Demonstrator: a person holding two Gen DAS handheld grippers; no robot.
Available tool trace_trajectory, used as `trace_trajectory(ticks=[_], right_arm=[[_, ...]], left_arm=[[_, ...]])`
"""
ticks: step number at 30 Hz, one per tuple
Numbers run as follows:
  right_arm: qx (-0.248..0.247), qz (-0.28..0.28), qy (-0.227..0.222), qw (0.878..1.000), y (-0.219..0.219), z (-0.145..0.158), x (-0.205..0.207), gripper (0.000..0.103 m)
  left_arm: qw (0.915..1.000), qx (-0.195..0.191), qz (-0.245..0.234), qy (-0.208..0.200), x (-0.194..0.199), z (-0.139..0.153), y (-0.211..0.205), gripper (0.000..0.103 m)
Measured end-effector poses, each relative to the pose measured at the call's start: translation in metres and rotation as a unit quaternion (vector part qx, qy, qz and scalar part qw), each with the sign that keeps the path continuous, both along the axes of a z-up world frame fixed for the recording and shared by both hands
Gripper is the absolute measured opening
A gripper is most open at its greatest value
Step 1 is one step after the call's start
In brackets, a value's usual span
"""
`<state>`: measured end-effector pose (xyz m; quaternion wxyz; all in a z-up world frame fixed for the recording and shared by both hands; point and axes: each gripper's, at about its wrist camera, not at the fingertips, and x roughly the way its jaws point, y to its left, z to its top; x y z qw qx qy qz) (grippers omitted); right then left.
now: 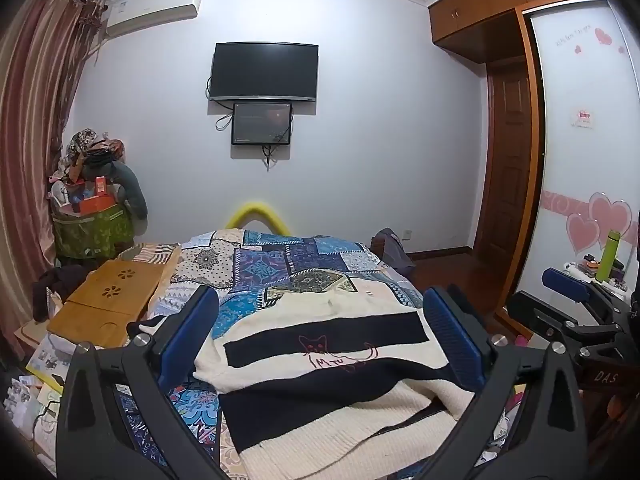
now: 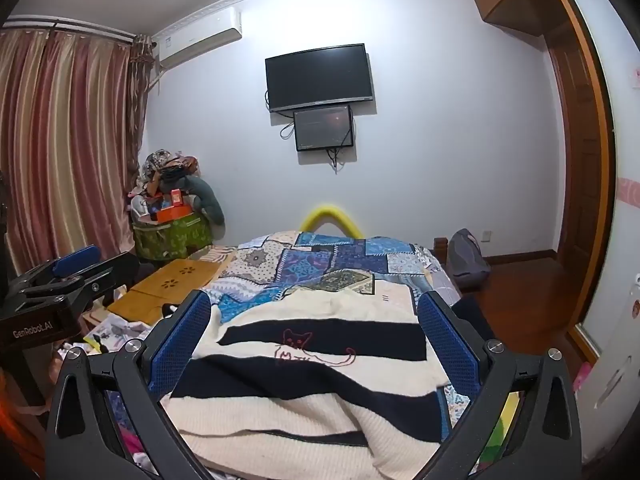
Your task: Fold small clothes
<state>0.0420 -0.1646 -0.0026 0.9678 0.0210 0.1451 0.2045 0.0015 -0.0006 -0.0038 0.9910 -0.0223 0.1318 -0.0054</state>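
Sweater (image 1: pixel 320 364) lies on the bed (image 1: pixel 280 268) straight ahead of both spread, empty grippers, left gripper (image 1: pixel 320 332) and right gripper (image 2: pixel 316 336), stripes running crosswise.

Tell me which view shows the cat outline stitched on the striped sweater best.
The right wrist view: the cat outline sits near frame centre on the striped sweater, head, body and curled tail all unobstructed. The left wrist view shows the same outline complete too, but set right of centre and more skewed.
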Motion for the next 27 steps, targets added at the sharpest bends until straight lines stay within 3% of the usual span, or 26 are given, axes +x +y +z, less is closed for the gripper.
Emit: trace_trajectory(ticks=[27], right_arm=[[-0.002,-0.003,0.003,1.0,0.0024,0.0002,0.0023,0.103]], left_arm=[[1.0,0.007,-0.001,0.001,0.0006,-0.001,-0.0015,0.103]])
